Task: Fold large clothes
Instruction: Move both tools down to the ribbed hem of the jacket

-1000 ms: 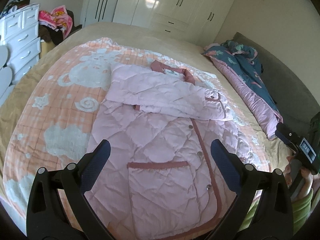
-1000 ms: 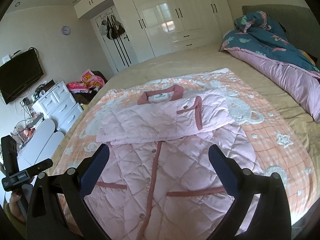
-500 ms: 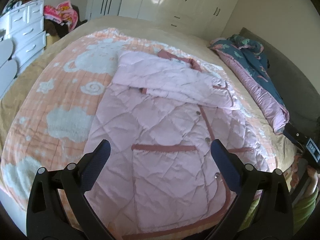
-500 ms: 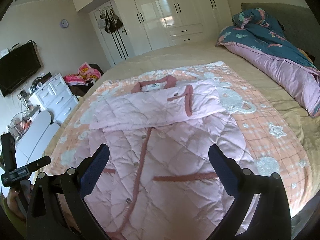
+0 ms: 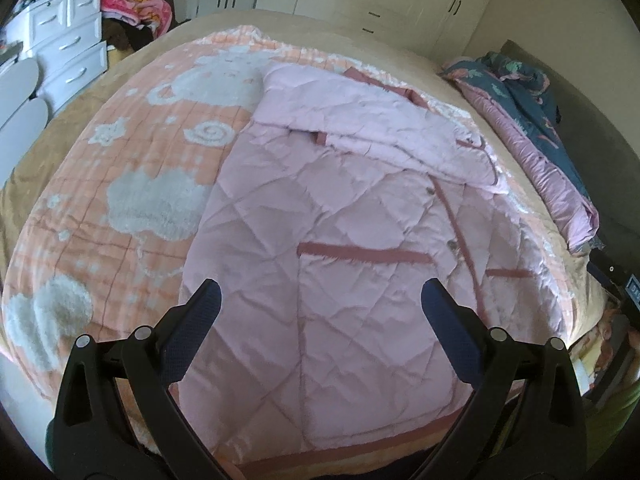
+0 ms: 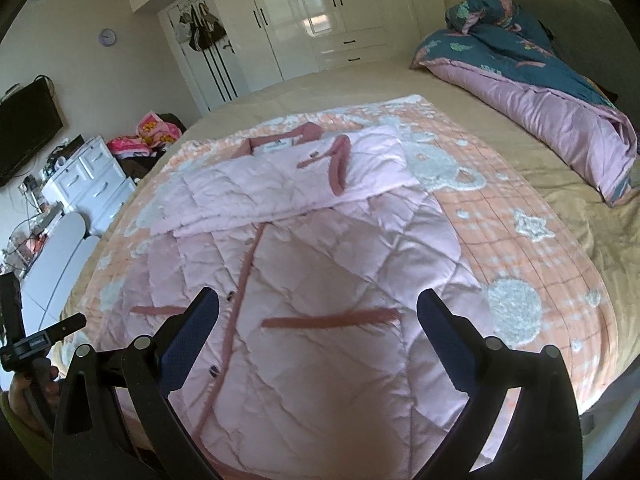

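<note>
Pale pink quilted coat (image 5: pixel 360 240) with rose trim, on peach checked blanket (image 5: pixel 132 152).

Both tools share one build. The left gripper (image 5: pixel 318 300) has matte black arms shaped like open triangular frames, round silver screw heads at the pivots, and dark blue textured fingers (image 5: pixel 448 324). The right gripper (image 6: pixel 318 304) looks alike. A hand (image 6: pixel 24 390) shows bare skin beside a yellow-green sleeve (image 6: pixel 12 420).
</note>
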`<state>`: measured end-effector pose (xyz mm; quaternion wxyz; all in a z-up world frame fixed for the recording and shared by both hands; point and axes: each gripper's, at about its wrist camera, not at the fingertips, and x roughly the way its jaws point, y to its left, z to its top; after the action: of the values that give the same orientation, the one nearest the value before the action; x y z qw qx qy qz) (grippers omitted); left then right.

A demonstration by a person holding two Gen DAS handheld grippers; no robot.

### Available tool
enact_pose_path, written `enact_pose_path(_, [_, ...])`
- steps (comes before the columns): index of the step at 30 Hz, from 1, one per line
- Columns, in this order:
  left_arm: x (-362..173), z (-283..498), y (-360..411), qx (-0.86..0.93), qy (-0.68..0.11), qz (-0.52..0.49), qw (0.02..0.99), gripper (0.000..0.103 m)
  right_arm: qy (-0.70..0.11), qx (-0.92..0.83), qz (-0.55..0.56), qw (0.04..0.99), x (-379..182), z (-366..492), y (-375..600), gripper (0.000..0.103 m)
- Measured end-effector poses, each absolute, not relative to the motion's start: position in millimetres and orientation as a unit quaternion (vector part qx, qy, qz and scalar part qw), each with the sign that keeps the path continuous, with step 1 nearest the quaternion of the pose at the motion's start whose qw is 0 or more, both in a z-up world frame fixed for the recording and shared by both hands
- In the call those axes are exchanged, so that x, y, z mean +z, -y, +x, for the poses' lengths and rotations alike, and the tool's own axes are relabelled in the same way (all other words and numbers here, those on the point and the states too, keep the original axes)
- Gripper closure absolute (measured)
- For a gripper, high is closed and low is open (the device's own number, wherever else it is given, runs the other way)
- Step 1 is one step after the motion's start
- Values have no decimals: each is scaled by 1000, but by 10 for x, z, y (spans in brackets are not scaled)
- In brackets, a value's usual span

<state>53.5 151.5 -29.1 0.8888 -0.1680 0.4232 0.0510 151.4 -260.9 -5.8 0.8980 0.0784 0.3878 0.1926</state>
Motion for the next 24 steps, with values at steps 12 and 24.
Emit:
enact_pose_path(12, [-629,385,-1719,81,-461,-167,868,9,-424,164,84,887,-386,1490,2937,4])
enact_pose_path(24, [-1000,222,-1742,80,-507,-161,843,9,-461,131,82,874,-727,1392,3277,4])
